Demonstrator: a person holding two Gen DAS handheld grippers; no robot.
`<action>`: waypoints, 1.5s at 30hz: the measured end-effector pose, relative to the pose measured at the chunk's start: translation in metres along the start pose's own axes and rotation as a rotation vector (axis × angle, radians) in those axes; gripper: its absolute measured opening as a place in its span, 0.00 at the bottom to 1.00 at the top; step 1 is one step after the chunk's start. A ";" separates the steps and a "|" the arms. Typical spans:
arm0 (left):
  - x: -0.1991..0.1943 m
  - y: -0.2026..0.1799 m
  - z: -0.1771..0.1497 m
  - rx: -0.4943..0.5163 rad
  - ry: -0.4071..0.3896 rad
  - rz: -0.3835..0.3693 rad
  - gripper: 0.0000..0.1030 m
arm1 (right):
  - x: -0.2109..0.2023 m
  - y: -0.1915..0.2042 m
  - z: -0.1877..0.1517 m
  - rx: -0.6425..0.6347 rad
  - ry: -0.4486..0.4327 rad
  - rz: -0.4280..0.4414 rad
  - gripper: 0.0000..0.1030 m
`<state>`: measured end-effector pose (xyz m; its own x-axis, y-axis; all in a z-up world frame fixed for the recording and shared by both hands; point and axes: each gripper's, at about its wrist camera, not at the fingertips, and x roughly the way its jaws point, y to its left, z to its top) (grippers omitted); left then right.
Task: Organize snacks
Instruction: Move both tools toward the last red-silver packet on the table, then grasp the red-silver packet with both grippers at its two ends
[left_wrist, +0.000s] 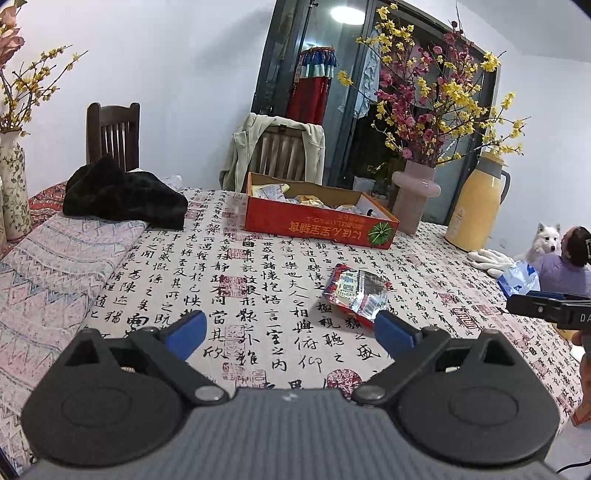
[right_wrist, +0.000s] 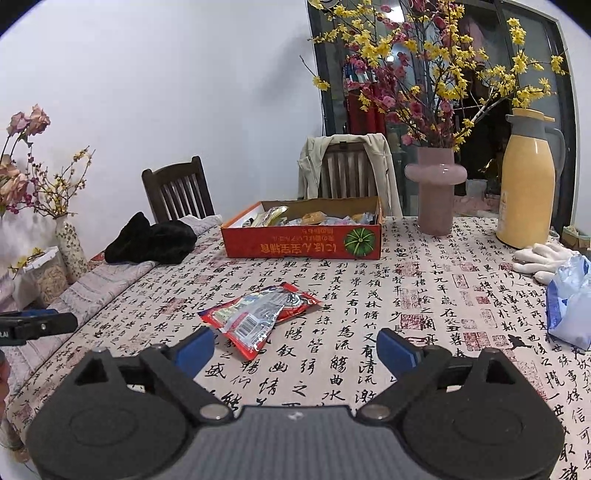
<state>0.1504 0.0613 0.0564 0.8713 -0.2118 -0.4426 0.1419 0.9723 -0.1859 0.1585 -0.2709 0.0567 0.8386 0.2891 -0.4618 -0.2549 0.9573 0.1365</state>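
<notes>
Both the left gripper (left_wrist: 291, 330) and the right gripper (right_wrist: 295, 347) are held spread wide — nothing gripped. 2 overlapping snack packets (right_wrist: 258, 314) are seen flat on the tablecloth (right_wrist: 369, 295), just ahead between them; the red box (right_wrist: 303, 240) stands farther beyond.

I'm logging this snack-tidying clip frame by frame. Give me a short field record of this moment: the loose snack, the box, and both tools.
loose snack: red and silver snack packet, lying flat on the tablecloth, apart from the box
box: open red cardboard box, wrapped snacks inside, beyond the packet
left tool: open, holding nothing, packet just ahead of its right finger
right tool: open, holding nothing, packet ahead near its left finger
nearby: pink vase, yellow thermos, white gloves
</notes>
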 end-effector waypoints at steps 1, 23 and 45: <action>0.001 0.001 0.001 -0.003 0.001 -0.003 0.96 | 0.000 -0.001 0.002 -0.001 -0.001 -0.001 0.92; 0.160 -0.036 0.029 0.001 0.299 -0.176 0.66 | 0.156 -0.014 0.071 -0.140 0.125 0.060 0.88; 0.237 -0.007 0.037 -0.050 0.270 -0.184 0.75 | 0.249 -0.047 0.040 0.138 0.218 0.217 0.67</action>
<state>0.3736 0.0076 -0.0150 0.6763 -0.4090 -0.6126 0.2564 0.9104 -0.3248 0.3983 -0.2436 -0.0290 0.6458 0.4926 -0.5833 -0.3357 0.8694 0.3626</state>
